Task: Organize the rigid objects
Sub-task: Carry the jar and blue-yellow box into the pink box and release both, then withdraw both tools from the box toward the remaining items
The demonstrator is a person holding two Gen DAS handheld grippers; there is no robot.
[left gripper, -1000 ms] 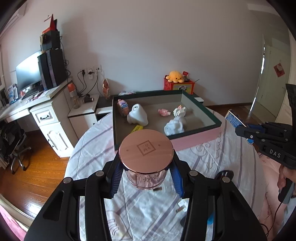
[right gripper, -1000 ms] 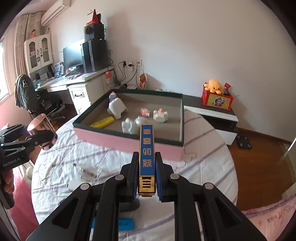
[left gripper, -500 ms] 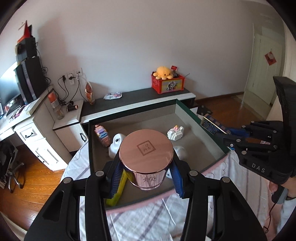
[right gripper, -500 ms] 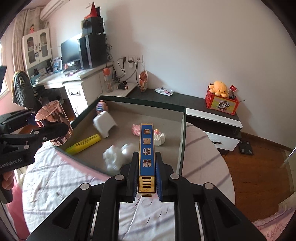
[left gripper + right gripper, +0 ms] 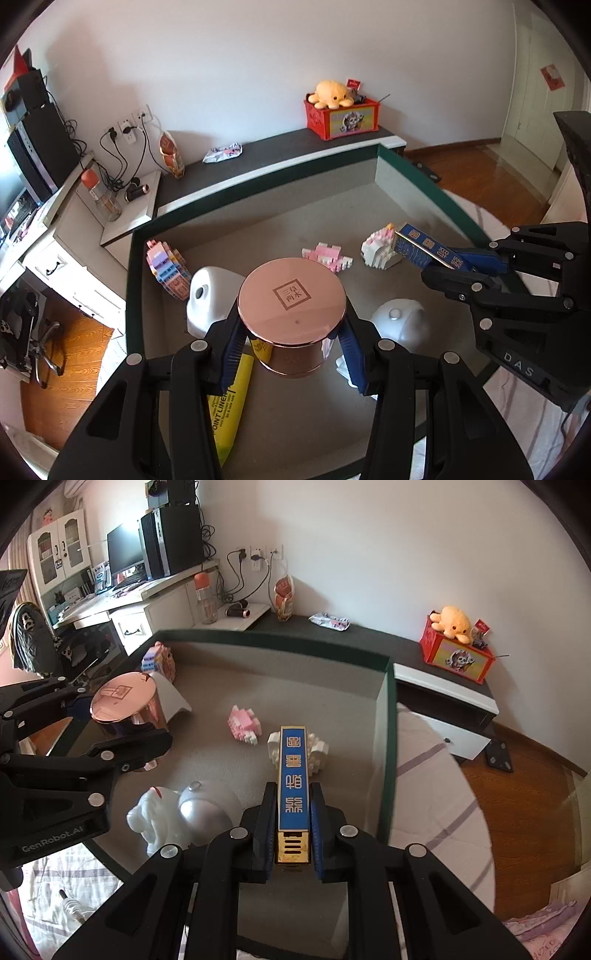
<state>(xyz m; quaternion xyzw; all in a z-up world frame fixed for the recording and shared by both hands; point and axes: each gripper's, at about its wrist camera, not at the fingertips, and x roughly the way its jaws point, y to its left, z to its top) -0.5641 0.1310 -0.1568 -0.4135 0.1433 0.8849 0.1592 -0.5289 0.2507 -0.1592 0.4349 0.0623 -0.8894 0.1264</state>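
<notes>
Change: both grippers, a second ago short of the tray (image 5: 436, 192), now hang over its floor.
Left gripper (image 5: 291, 343): tilted down, pinching the rose-gold jar (image 5: 291, 314) (above the yellow highlighter (image 5: 231, 406)).
Right gripper (image 5: 293, 834): tilted down, clamping the blue-and-gold box (image 5: 293, 786).

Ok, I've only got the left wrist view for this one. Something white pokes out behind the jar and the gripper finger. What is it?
Observer: A white animal figure, standing right beside the dome.
Operator: And how is the blue bar held?
Observer: The right gripper is shut on the blue bar, with its pads on the long sides near the gold end.
Operator: Is there any room under that gripper?
Observer: Yes. The floor of the box there shows bare grey.
</notes>
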